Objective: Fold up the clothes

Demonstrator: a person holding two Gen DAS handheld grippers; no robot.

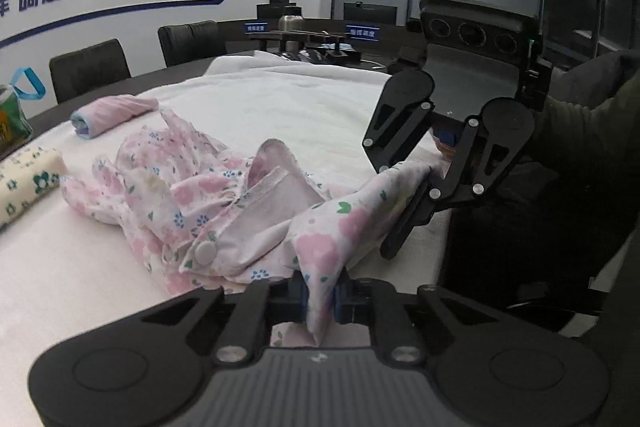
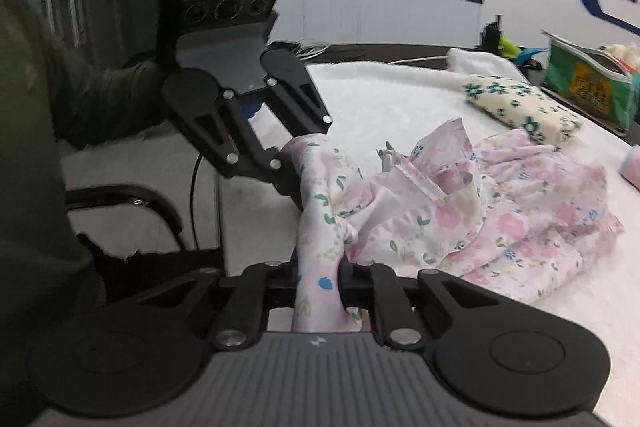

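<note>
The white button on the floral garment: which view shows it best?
The left wrist view. The button faces that camera, unobstructed on a fabric tab of the floral garment. In the right wrist view the same garment appears, but no button is visible among its folds.

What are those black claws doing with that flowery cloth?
A person is folding clothes with a claw in each hand. The left claw and the right claw are both shut on an edge of the pink flowery garment, which lies crumpled on the white cloth-covered table. A rolled pink piece and a folded cream flowered piece already sit nearby.
</note>
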